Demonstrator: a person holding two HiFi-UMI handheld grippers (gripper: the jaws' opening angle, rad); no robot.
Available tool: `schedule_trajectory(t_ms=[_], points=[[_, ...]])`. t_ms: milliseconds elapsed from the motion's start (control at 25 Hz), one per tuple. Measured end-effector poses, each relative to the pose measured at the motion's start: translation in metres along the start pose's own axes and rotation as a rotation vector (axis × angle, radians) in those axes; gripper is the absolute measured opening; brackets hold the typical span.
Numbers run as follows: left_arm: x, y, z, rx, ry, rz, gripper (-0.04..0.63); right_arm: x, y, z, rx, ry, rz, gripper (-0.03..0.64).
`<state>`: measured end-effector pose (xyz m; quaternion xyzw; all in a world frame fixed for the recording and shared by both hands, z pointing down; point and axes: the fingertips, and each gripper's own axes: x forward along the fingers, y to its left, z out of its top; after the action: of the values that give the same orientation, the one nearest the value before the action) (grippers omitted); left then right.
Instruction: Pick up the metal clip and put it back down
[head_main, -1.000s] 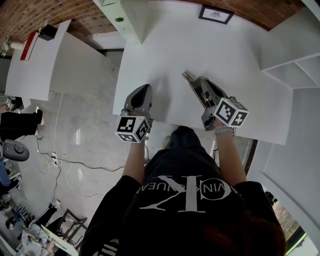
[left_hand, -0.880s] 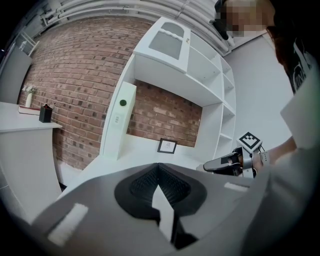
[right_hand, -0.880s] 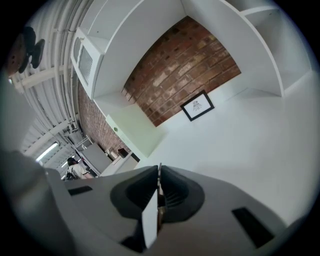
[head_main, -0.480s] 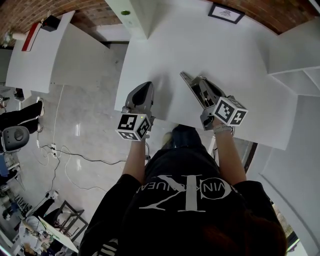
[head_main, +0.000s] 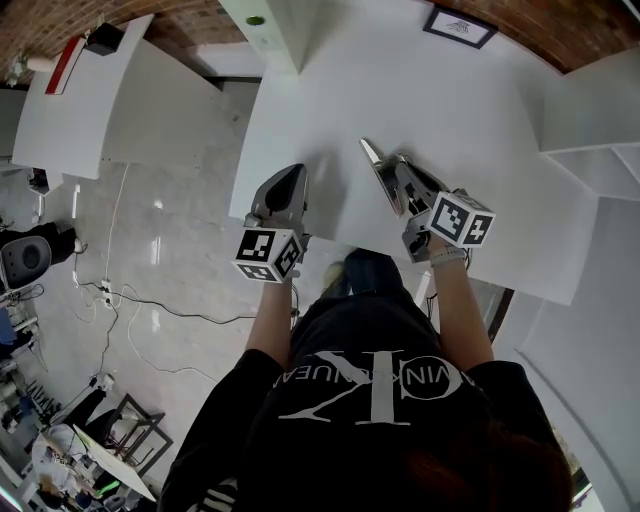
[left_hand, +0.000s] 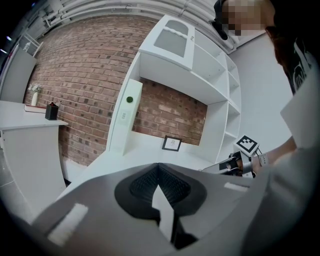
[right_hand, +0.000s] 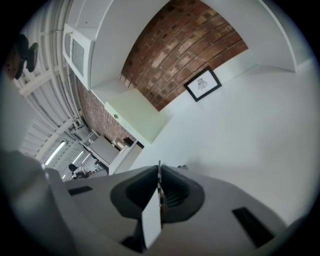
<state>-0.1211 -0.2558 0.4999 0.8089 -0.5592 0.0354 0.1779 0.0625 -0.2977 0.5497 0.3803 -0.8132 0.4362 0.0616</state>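
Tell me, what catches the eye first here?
A person holds the left tongs and right tongs, each with a marker cube, over the near edge of a white table. The right tongs pinch a metal clip; the left are shut on nothing. A framed picture stands at the table's far end, before a brick wall.

**Grippers side by side over the table's near edge**

The left gripper (head_main: 289, 176) and right gripper (head_main: 370, 152) are hanging side by side over the near part of the table (head_main: 480, 120), with the right one reaching farther in. A thin metal clip (right_hand: 159, 171) is sitting between the right gripper's jaws. A picture frame (head_main: 458, 27) is standing at the table's far edge. Shelves (head_main: 592, 150) are standing to the right, and a desk (head_main: 75, 125) is standing well off to the left.
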Motion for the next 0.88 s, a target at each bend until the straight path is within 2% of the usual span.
schedule_trajectory(t_ms=[400, 880], points=[[-0.005, -0.004, 0.0, 0.003, 0.001, 0.001, 0.009, -0.002, -0.006, -0.009, 0.048, 0.021, -0.006, 0.028], [-0.007, -0.007, -0.001, 0.001, -0.001, -0.001, 0.01, -0.006, -0.012, -0.016, -0.01, 0.061, -0.042, 0.028]])
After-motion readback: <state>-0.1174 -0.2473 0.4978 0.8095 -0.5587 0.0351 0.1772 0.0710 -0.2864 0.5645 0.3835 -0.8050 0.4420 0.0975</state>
